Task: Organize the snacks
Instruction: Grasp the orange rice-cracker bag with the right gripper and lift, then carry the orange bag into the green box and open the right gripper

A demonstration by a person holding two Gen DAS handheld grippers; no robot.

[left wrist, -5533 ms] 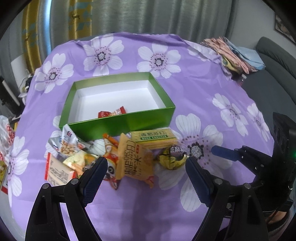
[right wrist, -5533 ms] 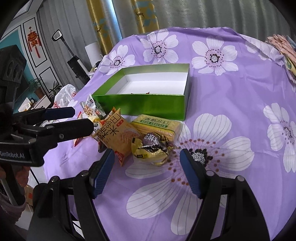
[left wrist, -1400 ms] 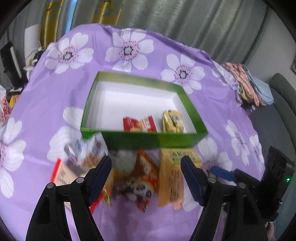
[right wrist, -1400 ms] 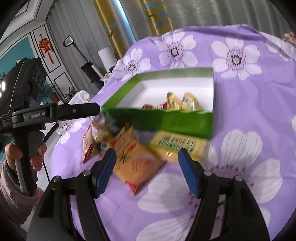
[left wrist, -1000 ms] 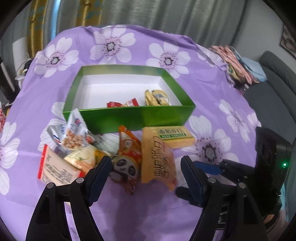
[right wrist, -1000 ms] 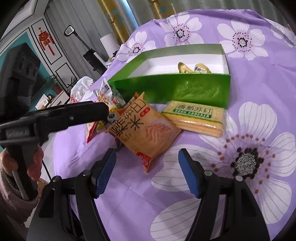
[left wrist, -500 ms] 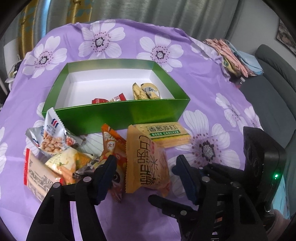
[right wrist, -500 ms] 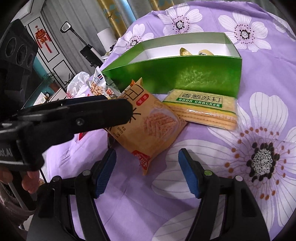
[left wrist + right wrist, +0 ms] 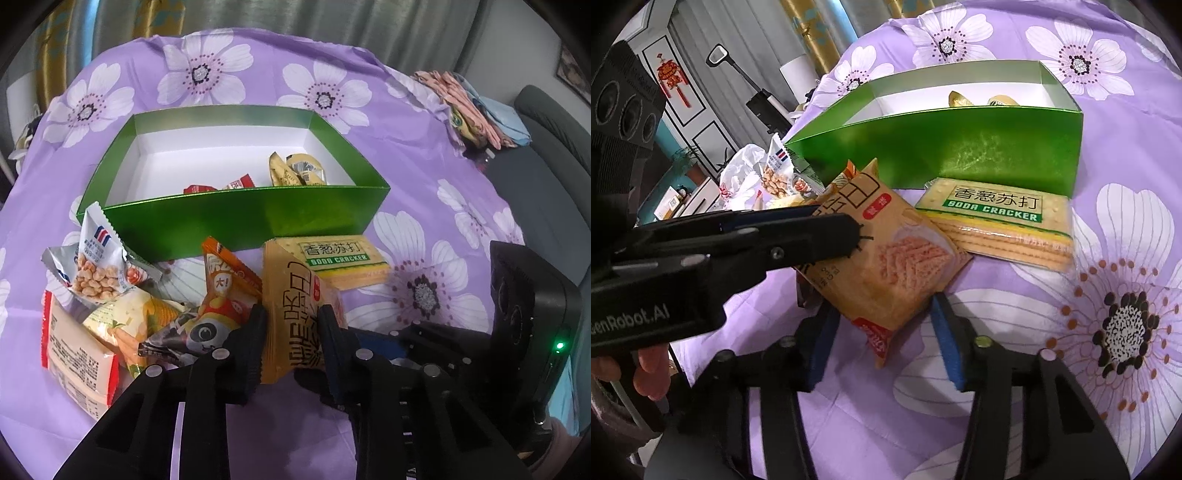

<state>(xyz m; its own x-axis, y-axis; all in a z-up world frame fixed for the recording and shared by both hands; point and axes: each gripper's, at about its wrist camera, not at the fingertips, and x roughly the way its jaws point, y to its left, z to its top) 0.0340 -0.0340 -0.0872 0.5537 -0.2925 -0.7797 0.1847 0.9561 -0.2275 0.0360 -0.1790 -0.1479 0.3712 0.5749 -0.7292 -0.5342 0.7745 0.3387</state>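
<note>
A table draped in a purple cloth with white flowers [image 9: 424,177] stands before grey curtains, with folded fabrics at its far right edge and a dark sofa beyond. On the cloth sits an open green box [image 9: 236,218] with a white inside; 2 small gold packets [image 9: 295,171] and a red packet [image 9: 218,186] lie against its near wall.

In front of the box the loose snacks are heaped. A soda cracker pack [image 9: 341,260] lies flat just before the box's near right corner. Its left end is touched by an orange rice-cracker bag [image 9: 295,314], which lies tilted, one corner toward the right wrist camera. Left of it are a panda snack bag [image 9: 218,306], a peanut packet [image 9: 98,258] standing upright, a pale corn-printed bag [image 9: 133,321] and a red-edged packet [image 9: 74,354].

The left gripper [image 9: 291,325] has just been closing and now pinches the orange rice-cracker bag at its near end, the pads pressing the crumpled film from both sides. The right wrist view shows it from the side, the tip lying across the bag's upper left part, with a hand [image 9: 646,373] on the handle.

The right gripper [image 9: 882,332] has just been narrowing too; its blue pads flank the bag's lower corner, the right pad at the bag's edge, but whether either pad presses on it I cannot tell.
</note>
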